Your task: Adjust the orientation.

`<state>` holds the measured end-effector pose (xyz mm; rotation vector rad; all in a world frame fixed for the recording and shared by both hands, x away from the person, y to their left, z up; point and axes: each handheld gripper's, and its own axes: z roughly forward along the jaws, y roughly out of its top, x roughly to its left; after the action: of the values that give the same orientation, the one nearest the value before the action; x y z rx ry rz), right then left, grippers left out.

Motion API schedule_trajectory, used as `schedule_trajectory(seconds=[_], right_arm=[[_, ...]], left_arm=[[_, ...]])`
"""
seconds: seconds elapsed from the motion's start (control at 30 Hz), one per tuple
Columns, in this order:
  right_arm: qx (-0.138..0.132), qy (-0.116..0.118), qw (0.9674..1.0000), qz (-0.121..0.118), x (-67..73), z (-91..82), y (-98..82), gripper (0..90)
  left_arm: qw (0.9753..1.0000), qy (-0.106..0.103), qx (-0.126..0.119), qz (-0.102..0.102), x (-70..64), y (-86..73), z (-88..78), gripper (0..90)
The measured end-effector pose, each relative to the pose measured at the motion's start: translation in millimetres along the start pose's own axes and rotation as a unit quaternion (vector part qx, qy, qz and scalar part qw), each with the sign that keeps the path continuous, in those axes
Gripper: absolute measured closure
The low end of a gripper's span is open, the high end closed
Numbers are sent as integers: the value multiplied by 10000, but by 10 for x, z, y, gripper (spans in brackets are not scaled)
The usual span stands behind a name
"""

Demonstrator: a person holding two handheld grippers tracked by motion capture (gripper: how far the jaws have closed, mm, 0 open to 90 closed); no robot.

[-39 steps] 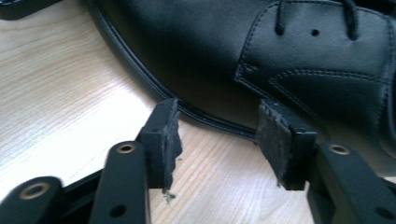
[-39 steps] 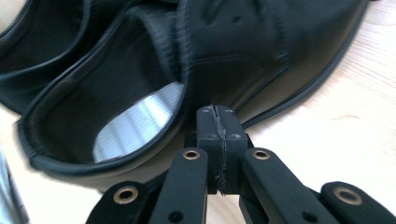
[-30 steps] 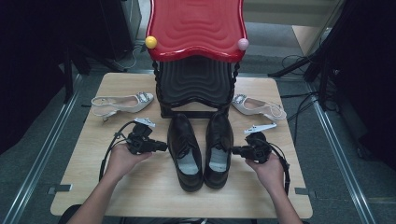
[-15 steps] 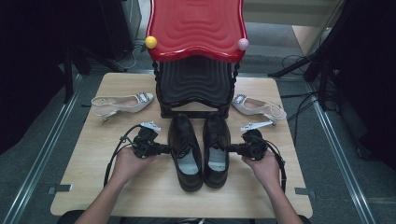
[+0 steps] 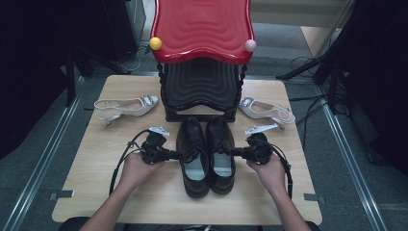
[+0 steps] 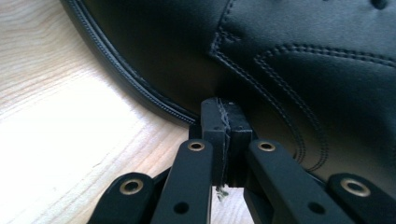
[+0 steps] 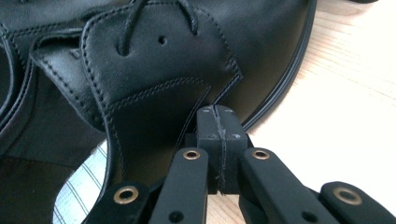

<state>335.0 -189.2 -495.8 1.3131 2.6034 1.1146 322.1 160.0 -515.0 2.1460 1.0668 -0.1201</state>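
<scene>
A pair of black leather lace-up shoes stands side by side at the table's middle, toes toward the rack: left shoe (image 5: 192,154), right shoe (image 5: 220,153). My left gripper (image 5: 176,155) (image 6: 225,114) points right, and its tips touch the left shoe's (image 6: 303,56) outer side just above the sole. Its jaws have just been closing and now stand shut, with nothing between them. My right gripper (image 5: 235,152) (image 7: 215,116) points left, shut and empty. Its tips rest against the right shoe's (image 7: 163,60) outer side below the laces.
A black rack with a red wavy top (image 5: 202,29) stands at the back centre, right behind the shoes' toes. A pale slingback heel (image 5: 126,107) lies at the left and another (image 5: 267,109) at the right. Cables trail from both grippers over the wooden table (image 5: 159,202).
Both hands have moved inward, bringing each gripper's tips up against the outer side of its shoe. The shoes now stand closer together and more parallel.
</scene>
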Motion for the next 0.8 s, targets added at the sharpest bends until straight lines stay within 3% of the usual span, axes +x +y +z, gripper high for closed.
schedule_trajectory(seconds=[0.43, 0.57, 0.67, 0.8], right_arm=[[-85, -90, 9997, 205, -97, -3, 45, 900], [-141, -198, 9995, 218, -142, -2, 77, 900], [-160, -229, 9993, 254, -188, -11, 99, 900], [-245, -218, 9992, 217, -199, -42, 125, 885]], left_arm=[[9996, -293, 8, 31, -144, -68, 49, 900], [9990, -409, 53, 183, -210, -82, 85, 900], [9986, -421, 94, 292, -234, -88, 72, 891], [9990, -324, 23, 310, -226, -93, -22, 805]])
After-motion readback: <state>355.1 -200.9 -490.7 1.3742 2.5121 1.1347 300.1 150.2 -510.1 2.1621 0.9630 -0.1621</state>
